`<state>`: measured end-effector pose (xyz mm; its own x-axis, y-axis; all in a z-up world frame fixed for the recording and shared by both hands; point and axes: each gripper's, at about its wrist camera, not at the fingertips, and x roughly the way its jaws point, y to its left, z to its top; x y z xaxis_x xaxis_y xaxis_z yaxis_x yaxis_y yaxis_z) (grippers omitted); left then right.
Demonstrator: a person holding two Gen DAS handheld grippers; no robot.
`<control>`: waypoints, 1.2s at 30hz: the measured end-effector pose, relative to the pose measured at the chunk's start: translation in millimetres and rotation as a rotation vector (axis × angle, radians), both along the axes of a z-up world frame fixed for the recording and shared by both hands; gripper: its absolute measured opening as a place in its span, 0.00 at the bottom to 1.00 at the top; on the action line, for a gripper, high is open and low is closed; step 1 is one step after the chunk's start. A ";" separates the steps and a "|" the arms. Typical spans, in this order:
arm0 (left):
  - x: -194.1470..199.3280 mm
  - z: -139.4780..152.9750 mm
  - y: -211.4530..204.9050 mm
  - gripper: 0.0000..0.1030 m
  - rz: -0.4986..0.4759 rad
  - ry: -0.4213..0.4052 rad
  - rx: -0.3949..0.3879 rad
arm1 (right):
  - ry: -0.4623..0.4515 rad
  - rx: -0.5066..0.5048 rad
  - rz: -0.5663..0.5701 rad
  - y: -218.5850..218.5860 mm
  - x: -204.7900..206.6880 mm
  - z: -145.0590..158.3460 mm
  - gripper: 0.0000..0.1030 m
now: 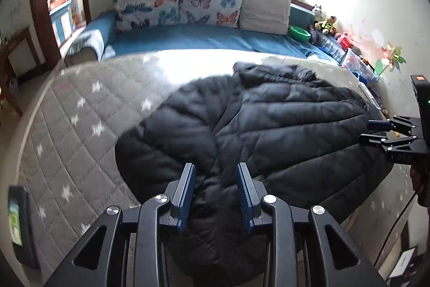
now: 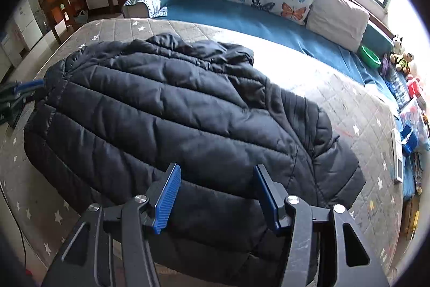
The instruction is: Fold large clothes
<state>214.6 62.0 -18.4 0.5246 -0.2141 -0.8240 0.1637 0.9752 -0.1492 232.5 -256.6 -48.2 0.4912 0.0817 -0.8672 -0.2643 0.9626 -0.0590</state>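
Jacket: a big black quilted puffer jacket [image 2: 172, 109] sprawls flat across the grey star-print mattress [image 2: 349, 109], and it fills most of the middle of the bed, with its hem reaching the near edge.
Jacket shape: the right wrist view shows a rumpled hood or collar bunched at the far end and a sleeve lying along the right-hand side.
Left claw: there it is, the left claw [image 1: 216, 179] hanging over the near part of the jacket, blue pads set a modest way apart and nothing pinched between them. It grips no cloth.
Right claw: the right claw [image 2: 215, 187] has its pads spread wide over the hem at the near edge of the bed, and it is empty too.
Claws seen across: each claw turns up at the rim of the other's camera, one on each side of the jacket.
Mattress: grey quilting with white stars, bright sunlight washing its far half.
Behind: a blue sofa [image 1: 188, 38] sits just past the mattress's far edge, carrying two butterfly cushions [image 1: 177, 0] and a plain cream pillow [image 1: 264, 11].
Far right corner: a green bowl [image 1: 298, 33] and some soft toys [image 1: 326, 23] line the wall.
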 end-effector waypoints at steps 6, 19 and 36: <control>4.5 -22.6 9.7 0.34 0.022 0.038 -0.056 | 0.045 0.024 -0.023 -5.2 10.7 -17.3 0.70; -11.7 -1.0 -2.9 0.71 0.038 -0.079 0.074 | -0.009 0.044 -0.021 -12.1 -4.9 -14.9 0.79; -46.3 2.3 48.7 0.85 0.147 0.003 -0.211 | -0.082 0.159 -0.127 -60.1 -43.2 12.1 0.81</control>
